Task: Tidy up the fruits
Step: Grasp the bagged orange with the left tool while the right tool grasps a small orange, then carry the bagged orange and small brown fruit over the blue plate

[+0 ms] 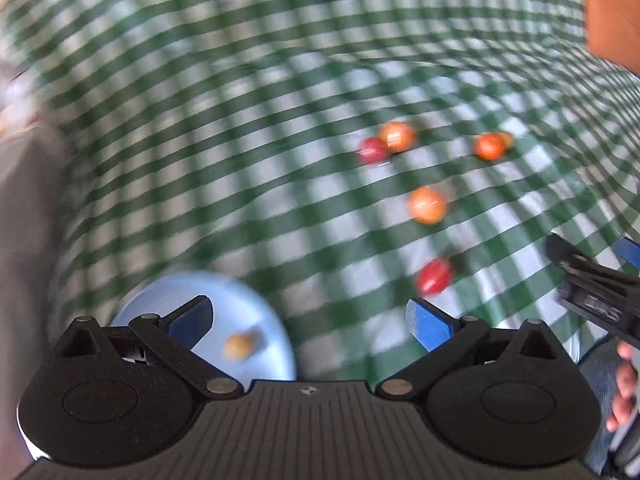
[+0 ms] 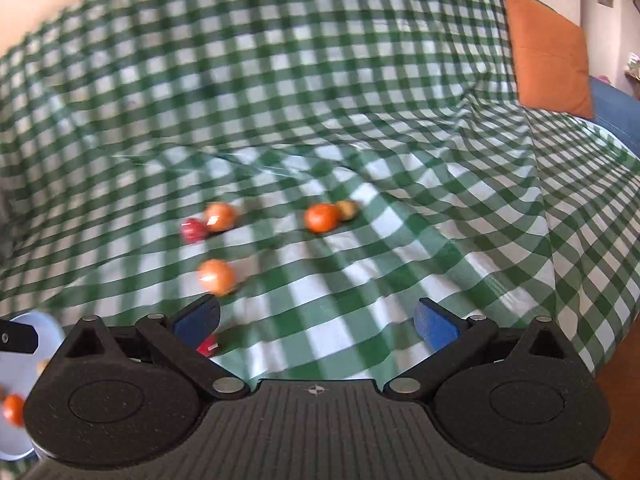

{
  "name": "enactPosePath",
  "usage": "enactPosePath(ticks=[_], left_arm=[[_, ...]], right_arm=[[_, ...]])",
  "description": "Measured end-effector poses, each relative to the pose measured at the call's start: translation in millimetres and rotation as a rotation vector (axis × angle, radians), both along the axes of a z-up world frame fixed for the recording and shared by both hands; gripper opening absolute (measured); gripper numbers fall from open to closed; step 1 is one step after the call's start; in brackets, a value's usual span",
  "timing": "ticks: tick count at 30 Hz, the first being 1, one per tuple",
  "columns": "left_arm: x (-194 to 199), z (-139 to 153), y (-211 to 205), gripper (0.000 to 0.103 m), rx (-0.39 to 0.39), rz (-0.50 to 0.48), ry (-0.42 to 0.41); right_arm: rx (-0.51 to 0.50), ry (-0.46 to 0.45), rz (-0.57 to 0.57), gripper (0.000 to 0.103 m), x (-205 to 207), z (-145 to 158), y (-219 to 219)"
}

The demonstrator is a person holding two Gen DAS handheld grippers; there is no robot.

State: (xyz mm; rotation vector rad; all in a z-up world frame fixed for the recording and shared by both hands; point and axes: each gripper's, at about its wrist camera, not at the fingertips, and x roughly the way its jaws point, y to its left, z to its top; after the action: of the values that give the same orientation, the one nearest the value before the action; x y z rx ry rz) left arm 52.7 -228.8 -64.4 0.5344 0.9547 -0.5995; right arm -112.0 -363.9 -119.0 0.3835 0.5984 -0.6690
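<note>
Both views are blurred by motion. Several small fruits lie loose on the green checked cloth (image 1: 240,120): an orange one (image 1: 427,205), a red one (image 1: 435,277), a red and orange pair (image 1: 386,142), and another orange one (image 1: 489,146). A pale blue plate (image 1: 256,312) holds a yellowish fruit (image 1: 239,346) under my left gripper (image 1: 310,320), which is open and empty. My right gripper (image 2: 316,322) is open too, above the cloth, with a red fruit (image 2: 207,346) peeking beside its left finger and an orange fruit (image 2: 216,277) just ahead.
An orange cushion (image 2: 548,64) leans at the far right of the cloth-covered surface. The blue plate (image 2: 36,328) shows at the right wrist view's left edge with an orange fruit (image 2: 13,409) on it. A hand (image 1: 624,392) holds the other gripper at the right.
</note>
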Motion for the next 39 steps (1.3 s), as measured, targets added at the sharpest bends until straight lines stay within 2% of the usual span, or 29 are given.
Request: enactPosePath(ticks=[4,8,11,12,14,20,21,22,23,24,25,31,35,39], left_arm=[[8,-28,-52,0.103,-0.032,-0.098,0.007],[21,-56,-97,0.103,-0.040,-0.136,0.035],[33,-75,-122,0.103,-0.027,-0.139,0.054],[37,-82,-129,0.103,-0.018,-0.136,0.061],[44,-94,-137,0.103,-0.004,-0.130,0.079],[56,-112,-134,0.102,-0.030,-0.139,0.127],[55,-110,-131,0.096,-0.048,-0.139,0.129],[55,-109,-128,0.073,-0.071,-0.143,0.132],[53,-107,-126,0.059,-0.090,-0.157,0.145],[52,-105,-126,0.042,-0.092,-0.170,0.134],[50,-102,-126,0.042,-0.089,-0.179,0.120],[41,-81,-122,0.042,-0.096,-0.169,0.084],[30,-42,-97,0.042,-0.124,-0.147,0.047],[10,2,-52,0.042,-0.134,-0.104,0.023]], right_arm=[[-0.025,0.048,0.009,0.100,31,-29,-45],[-0.028,0.038,0.036,0.080,66,-52,-91],[-0.084,0.070,0.079,0.072,94,-66,-115],[-0.100,0.083,0.093,0.065,102,-72,-123],[-0.096,0.107,0.111,0.059,115,-81,-137],[-0.135,0.057,0.192,0.062,138,-93,-146],[-0.142,0.055,0.198,0.060,141,-94,-146],[-0.146,0.054,0.198,0.059,143,-95,-145],[-0.143,0.050,0.197,0.052,144,-94,-144],[-0.143,0.043,0.200,0.032,144,-95,-143],[-0.149,0.042,0.199,0.026,143,-94,-142],[-0.114,0.047,0.089,0.025,127,-79,-144],[-0.108,-0.005,0.031,0.026,92,-44,-130],[-0.114,-0.061,0.037,0.026,52,-4,-94]])
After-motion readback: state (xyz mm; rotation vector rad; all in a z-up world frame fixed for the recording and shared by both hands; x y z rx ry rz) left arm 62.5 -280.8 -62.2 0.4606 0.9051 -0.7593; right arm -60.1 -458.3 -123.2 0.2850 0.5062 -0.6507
